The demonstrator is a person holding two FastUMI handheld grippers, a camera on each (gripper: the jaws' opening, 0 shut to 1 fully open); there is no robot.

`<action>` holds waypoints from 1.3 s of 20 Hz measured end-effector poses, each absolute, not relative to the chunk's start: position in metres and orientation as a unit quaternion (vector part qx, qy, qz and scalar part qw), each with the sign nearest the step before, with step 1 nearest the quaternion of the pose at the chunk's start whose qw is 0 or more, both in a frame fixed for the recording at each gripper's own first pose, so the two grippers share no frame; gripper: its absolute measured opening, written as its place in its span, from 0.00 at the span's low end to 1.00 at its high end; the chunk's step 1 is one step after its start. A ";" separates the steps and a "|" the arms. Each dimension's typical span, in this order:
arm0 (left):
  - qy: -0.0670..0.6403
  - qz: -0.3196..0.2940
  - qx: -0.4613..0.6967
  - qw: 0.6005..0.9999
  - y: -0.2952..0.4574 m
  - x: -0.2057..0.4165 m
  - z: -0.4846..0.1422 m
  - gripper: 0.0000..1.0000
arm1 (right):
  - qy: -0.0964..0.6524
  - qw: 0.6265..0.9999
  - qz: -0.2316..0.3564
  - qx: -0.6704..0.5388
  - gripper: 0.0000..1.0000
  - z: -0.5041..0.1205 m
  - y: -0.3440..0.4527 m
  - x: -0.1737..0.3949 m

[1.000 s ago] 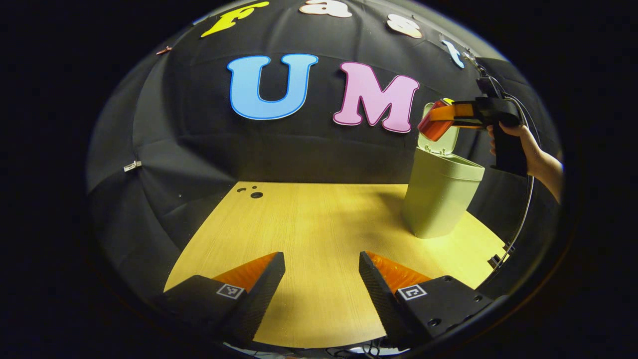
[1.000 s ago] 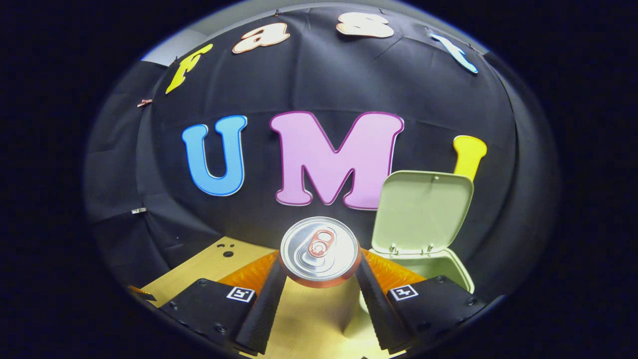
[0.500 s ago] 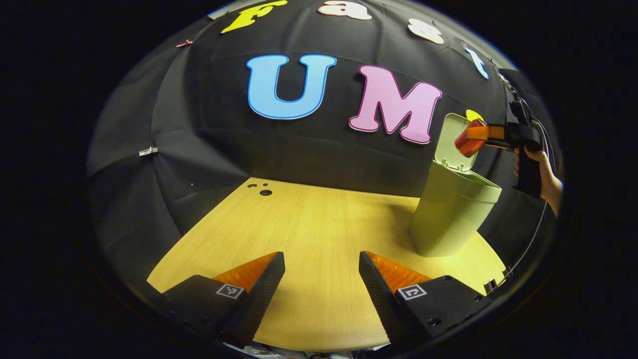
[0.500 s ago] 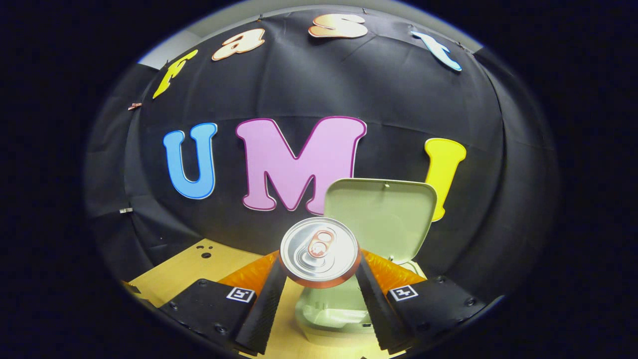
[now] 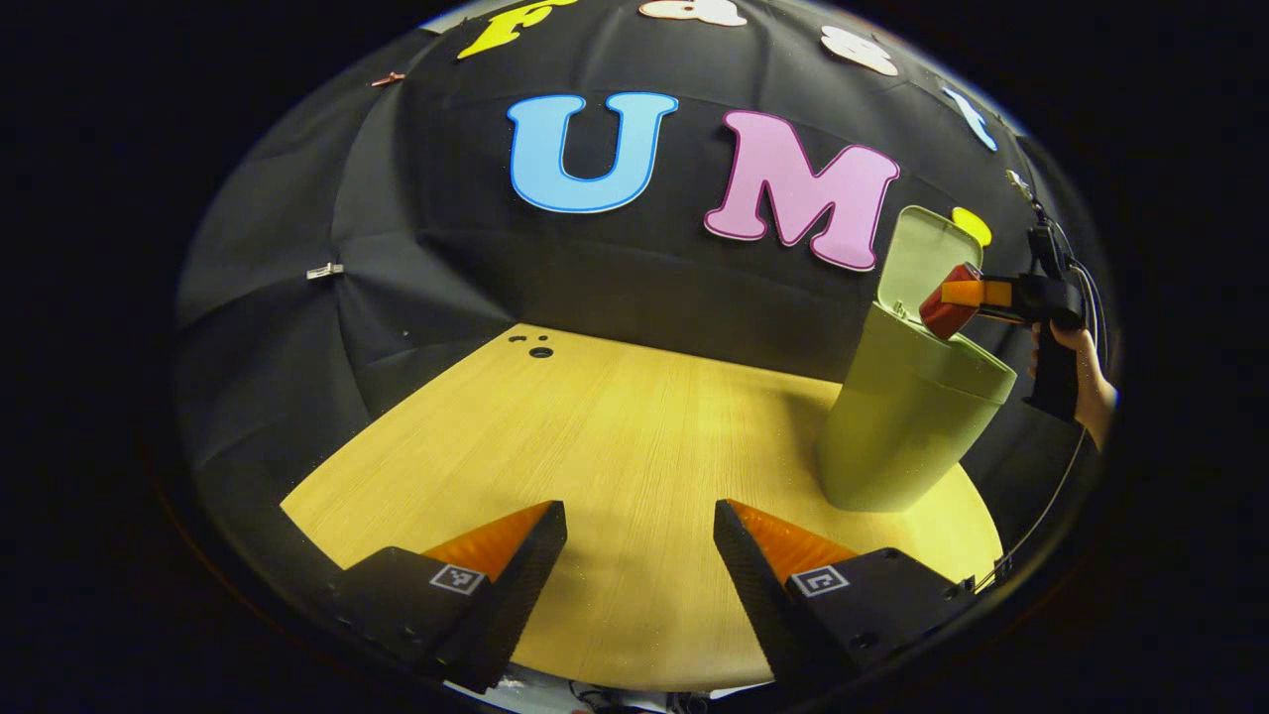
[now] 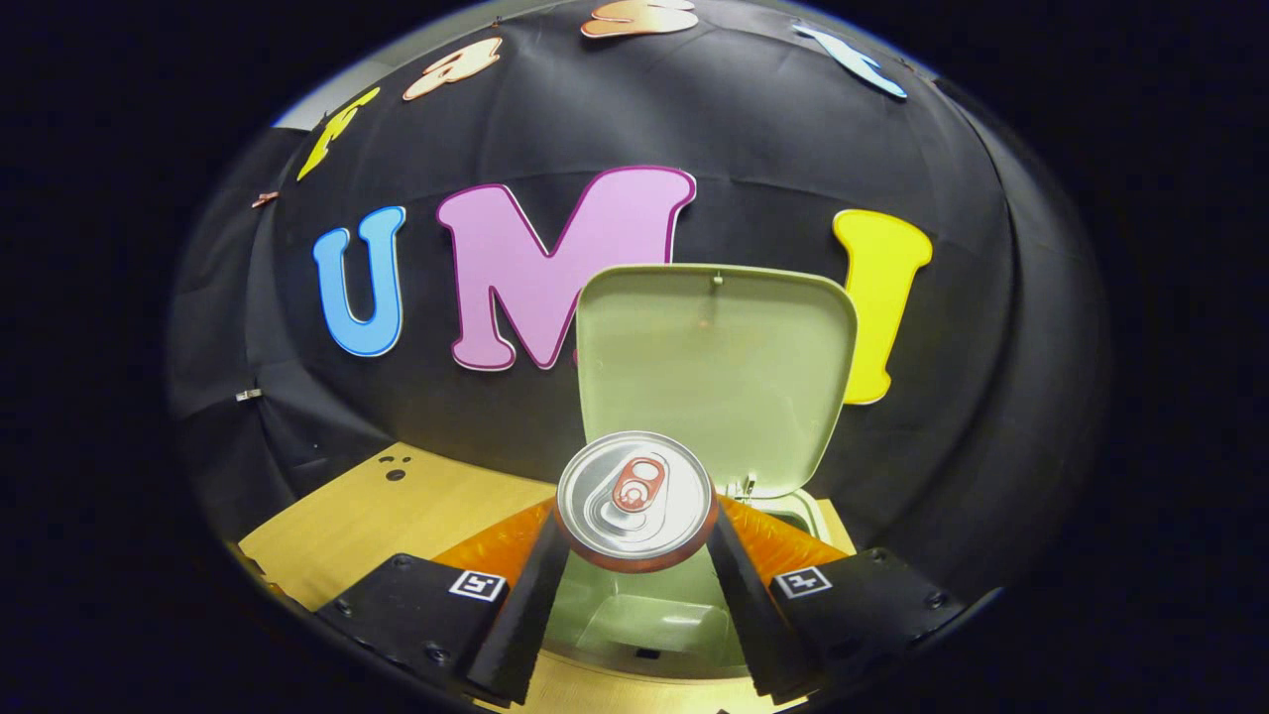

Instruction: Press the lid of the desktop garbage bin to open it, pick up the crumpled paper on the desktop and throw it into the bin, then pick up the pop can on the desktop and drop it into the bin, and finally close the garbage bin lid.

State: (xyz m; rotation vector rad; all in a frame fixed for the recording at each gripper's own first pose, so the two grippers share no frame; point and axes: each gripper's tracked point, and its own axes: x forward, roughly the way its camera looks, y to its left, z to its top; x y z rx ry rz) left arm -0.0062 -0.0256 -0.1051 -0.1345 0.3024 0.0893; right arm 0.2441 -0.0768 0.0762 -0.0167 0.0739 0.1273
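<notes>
A: Where does your right gripper [image 6: 634,555] stand?

B: Over the mouth of the garbage bin [image 6: 654,620]. Its jaws are closed on the pop can [image 6: 634,496], one finger pressing each side, and the can's silver top with the pull tab faces the camera that rides on it.

A: And the bin itself?

B: You have it open. The lid [image 6: 714,367] stands upright behind the can, hinged at the far rim. Looking down between the fingers in the right gripper view, you see the pale green inner wall and part of the floor; I cannot tell from here what lies inside.

A: What about from your other side?

B: In the left gripper view the green bin [image 5: 907,421] stands on the wooden counter [image 5: 615,446], near its right edge, with the raised lid [image 5: 917,258] behind the opening. Your hand [image 5: 1081,372] holds the right gripper [image 5: 967,297] there, and the can [image 5: 947,309] hangs tilted just above the rim.

A: And your left gripper [image 5: 639,555]?

B: Its jaws stand apart with nothing between them, low over the near part of the counter, well apart from the bin.
</notes>
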 end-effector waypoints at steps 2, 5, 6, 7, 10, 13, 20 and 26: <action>0.155 0.051 -0.071 0.984 -0.034 -0.010 -0.110 0.96 | 0.040 0.997 0.067 -0.007 0.83 0.073 -0.081 0.251; 0.161 0.050 -0.070 0.983 -0.043 -0.013 -0.112 0.96 | 0.041 0.997 0.067 -0.001 0.84 0.072 -0.081 0.255; 0.160 0.049 -0.065 0.984 -0.044 -0.013 -0.110 0.96 | 0.036 0.997 0.065 -0.001 0.85 0.075 -0.081 0.255; 0.157 0.046 -0.060 0.985 -0.044 -0.012 -0.107 0.96 | 0.029 0.998 0.064 -0.004 0.91 0.078 -0.079 0.255; 0.158 0.036 -0.047 0.986 -0.041 -0.011 -0.104 0.96 | 0.011 0.998 0.053 -0.019 0.95 0.093 -0.082 0.250; 0.156 0.035 -0.043 0.986 -0.032 -0.009 -0.100 0.96 | -0.010 0.998 0.055 -0.020 0.96 0.119 -0.078 0.244; 0.153 0.022 -0.045 0.987 -0.021 -0.010 -0.100 0.96 | -0.080 0.996 0.019 -0.031 0.98 0.207 -0.091 0.242; 0.160 0.039 -0.071 0.984 -0.004 -0.018 -0.110 0.96 | -0.105 0.994 -0.021 -0.016 0.97 0.247 -0.107 0.263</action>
